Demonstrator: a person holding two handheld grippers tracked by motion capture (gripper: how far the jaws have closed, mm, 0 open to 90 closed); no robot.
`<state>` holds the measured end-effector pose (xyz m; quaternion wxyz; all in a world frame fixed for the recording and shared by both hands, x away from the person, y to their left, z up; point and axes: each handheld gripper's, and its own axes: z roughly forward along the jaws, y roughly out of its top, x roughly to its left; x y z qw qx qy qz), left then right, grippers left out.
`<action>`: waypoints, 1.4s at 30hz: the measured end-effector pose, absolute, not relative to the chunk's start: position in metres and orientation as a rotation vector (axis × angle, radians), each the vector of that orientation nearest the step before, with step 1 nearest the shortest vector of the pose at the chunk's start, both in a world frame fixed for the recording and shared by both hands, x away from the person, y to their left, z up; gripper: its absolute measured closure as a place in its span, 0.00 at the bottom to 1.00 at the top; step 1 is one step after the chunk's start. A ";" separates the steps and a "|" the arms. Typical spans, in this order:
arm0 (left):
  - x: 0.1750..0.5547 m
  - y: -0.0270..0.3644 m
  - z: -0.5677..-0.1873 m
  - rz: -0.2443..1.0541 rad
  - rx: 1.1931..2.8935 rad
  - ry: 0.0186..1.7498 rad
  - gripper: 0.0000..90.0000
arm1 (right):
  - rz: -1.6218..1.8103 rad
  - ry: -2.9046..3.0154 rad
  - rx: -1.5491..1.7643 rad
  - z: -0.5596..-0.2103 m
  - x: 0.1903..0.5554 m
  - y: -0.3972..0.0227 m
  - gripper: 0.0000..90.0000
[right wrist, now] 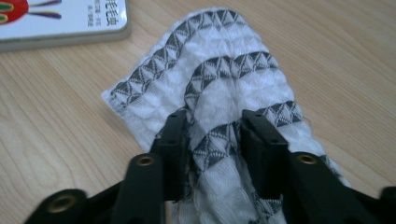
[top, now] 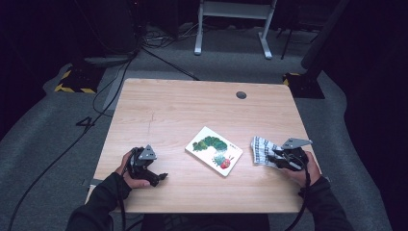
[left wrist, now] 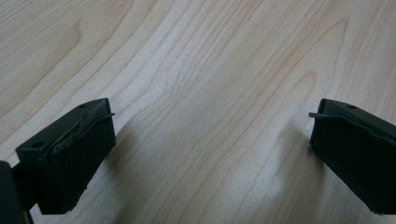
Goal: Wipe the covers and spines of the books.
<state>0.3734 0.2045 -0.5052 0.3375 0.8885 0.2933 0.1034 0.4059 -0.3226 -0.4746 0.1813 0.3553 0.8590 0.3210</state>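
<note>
A: Where is the cloth lying?

B: It is spread on the table near its right edge, just right of the picture book, patterned with bands of dark triangles on white. A raised fold of it is bracketed by the right gripper; the jaws are partly apart, and whether their pads press the fabric cannot quite be told, though the fold seems bunched between them.

A: And the other gripper?

B: The left gripper is held low over bare wood at the near left, jaws wide apart, nothing between them.

A: What might go wrong?

B: If the hand is lifted with the jaws this loose, the fold could slip out and the cloth be left behind; if dragged, the book's corner could be nudged.

A: The surroundings?

B: A pale wood-grain tabletop with a cable hole is seen; beyond it lie grey carpet, trailing cables and a white frame, the rest dark.
</note>
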 end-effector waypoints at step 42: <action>0.435 0.135 -0.505 0.251 2.321 0.727 0.01 | 0.735 2.876 0.760 -0.474 0.450 -0.216 0.43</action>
